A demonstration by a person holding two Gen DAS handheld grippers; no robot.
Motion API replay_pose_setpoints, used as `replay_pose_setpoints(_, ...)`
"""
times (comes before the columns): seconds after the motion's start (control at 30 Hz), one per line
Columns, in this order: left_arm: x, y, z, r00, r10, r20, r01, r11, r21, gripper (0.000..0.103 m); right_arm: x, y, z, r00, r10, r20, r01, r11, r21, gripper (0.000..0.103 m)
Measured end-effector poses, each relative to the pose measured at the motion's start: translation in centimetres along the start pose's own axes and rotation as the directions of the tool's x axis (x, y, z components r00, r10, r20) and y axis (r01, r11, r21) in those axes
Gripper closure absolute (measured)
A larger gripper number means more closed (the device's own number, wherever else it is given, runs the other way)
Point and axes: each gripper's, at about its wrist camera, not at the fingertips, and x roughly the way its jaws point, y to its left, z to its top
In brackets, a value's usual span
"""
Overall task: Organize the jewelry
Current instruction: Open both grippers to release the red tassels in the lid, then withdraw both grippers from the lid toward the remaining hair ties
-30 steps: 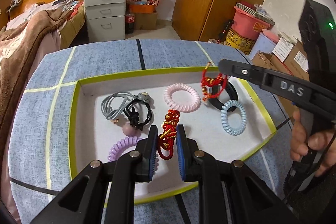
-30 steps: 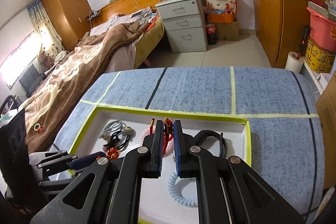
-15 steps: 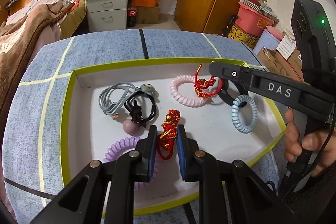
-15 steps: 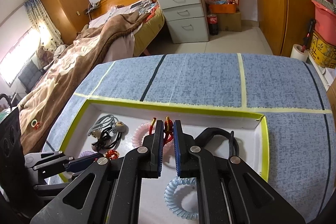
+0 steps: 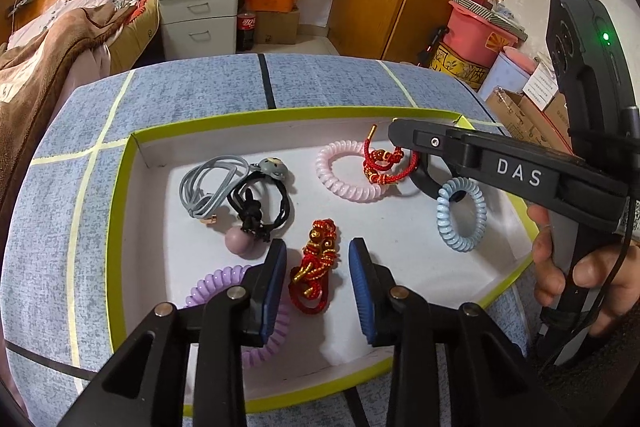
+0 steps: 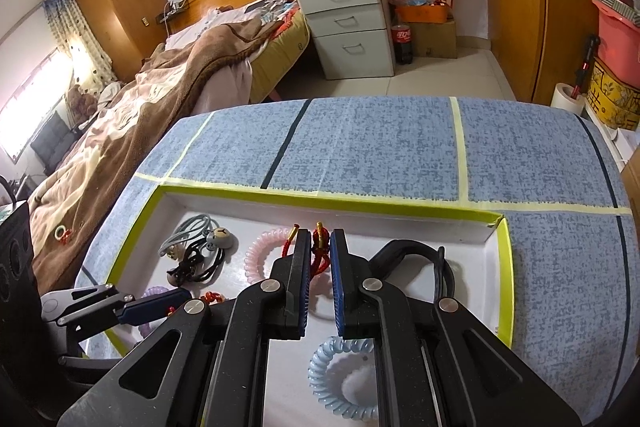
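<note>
A white tray with a green rim holds the jewelry. My left gripper is open, its pads either side of a red and gold knotted bracelet lying on the tray floor. My right gripper is shut on a red cord bracelet, held low over the pink coil band; the bracelet also shows between the pads in the right wrist view. A light blue coil band, a purple coil band, grey and black hair ties and a black band lie in the tray.
The tray sits on a blue table marked with yellow and black tape lines. A bed, a drawer unit and wardrobes stand beyond. Boxes and a pink bin are on the right.
My left gripper has opened and let the red and gold bracelet rest on the tray. My right gripper has lowered the red cord bracelet toward the pink coil band.
</note>
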Motion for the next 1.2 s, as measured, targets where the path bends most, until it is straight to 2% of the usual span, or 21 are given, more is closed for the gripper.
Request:
replay_pose_setpoints(0.13, -0.4, -0.3, 0.0, 1.000, 0.015, 0.016, -0.015, 1.000, 0.015, 0.057, -0.1, 0.2, -0.1, 1.000, -0.007, 0.006, 0.007, 1.000, -0.010, 0.086)
replay_pose_setpoints(0.77, -2.9, -0.9, -0.8, 0.999, 0.031, 0.044, -0.032, 0.999, 0.017, 0.055, -2.7, 1.1, -0.7, 0.998, -0.010, 0.055, 0.010, 1.000, -0.006, 0.084)
replay_pose_setpoints(1.2, -7.4, -1.3, -4.0, 0.993, 0.049, 0.110, -0.047, 0.999, -0.025, 0.051, -7.8, 3.4, -4.5, 0.994, -0.012, 0.107, 0.016, 0.999, -0.036, 0.084)
